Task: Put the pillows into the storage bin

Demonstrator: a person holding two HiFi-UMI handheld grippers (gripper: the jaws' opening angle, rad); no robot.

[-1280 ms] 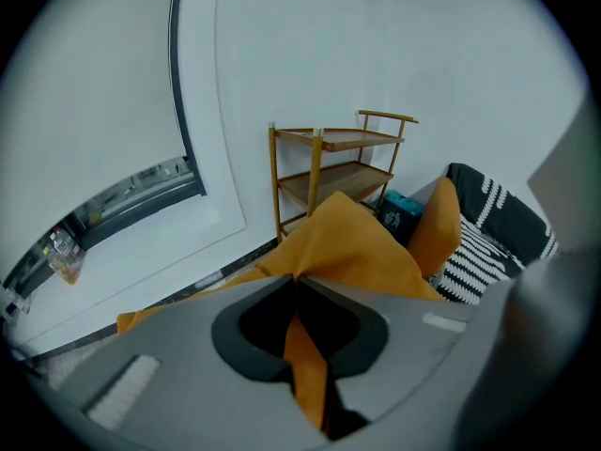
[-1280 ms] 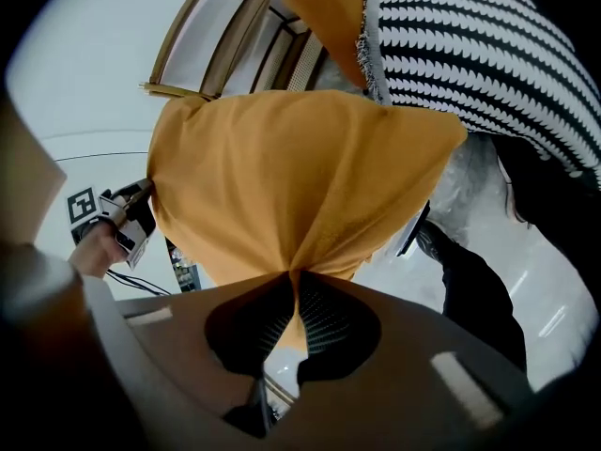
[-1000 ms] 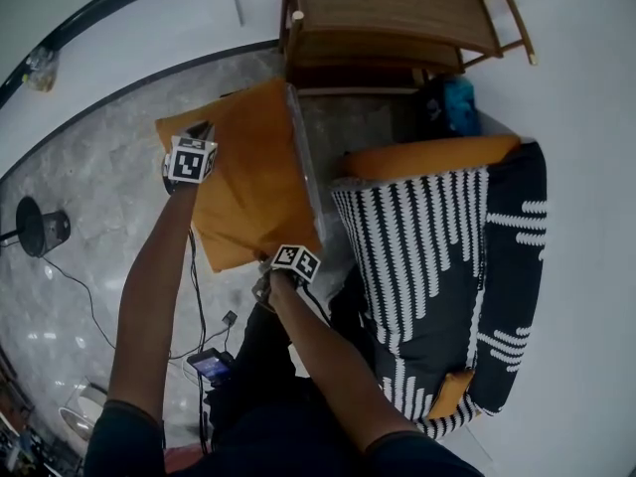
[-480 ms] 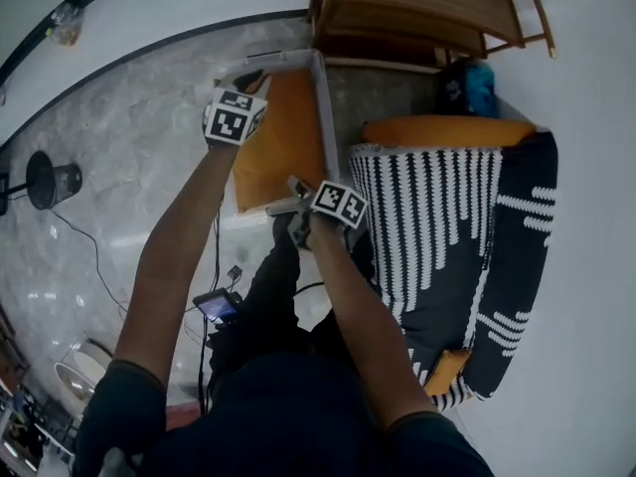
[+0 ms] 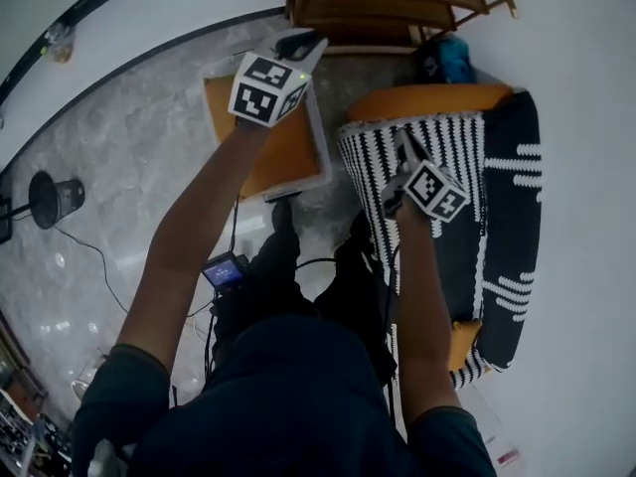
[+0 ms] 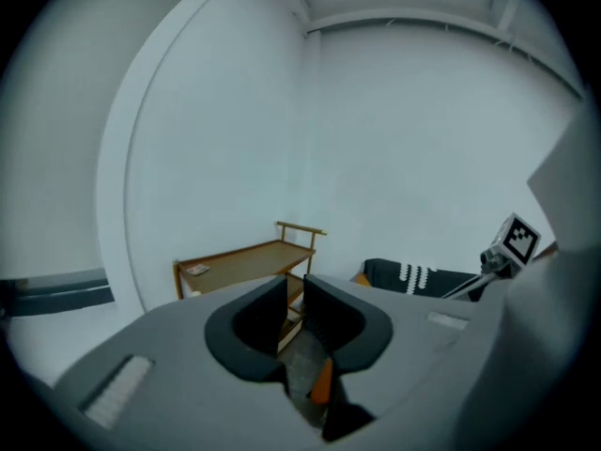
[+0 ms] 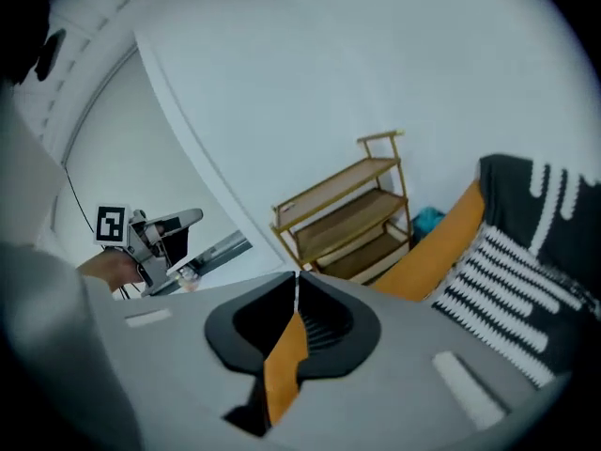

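An orange pillow point(image 5: 260, 139) lies inside the clear storage bin point(image 5: 320, 157) on the marble floor. My left gripper point(image 5: 302, 44) is raised above the bin's far end; its jaws point(image 6: 295, 299) stand a narrow gap apart with nothing between them. My right gripper point(image 5: 403, 147) hovers over a black-and-white striped pillow point(image 5: 449, 147) on the dark sofa. Its jaws are closing and its tips point(image 7: 296, 289) meet with nothing caught between them. A second orange pillow point(image 5: 429, 101) leans behind the striped one and also shows in the right gripper view point(image 7: 441, 242).
A wooden shelf rack point(image 5: 388, 3) stands against the white wall beyond the bin. A teal object point(image 5: 458, 60) sits beside the sofa point(image 5: 512, 217). Cables and a small device point(image 5: 225, 268) lie on the floor at the person's feet. A black round stand point(image 5: 54, 199) is far left.
Both grippers have let go of the orange pillow, which now lies in the bin. The right gripper swung right over the striped pillow and its jaws came together. The left gripper rose toward the shelf.
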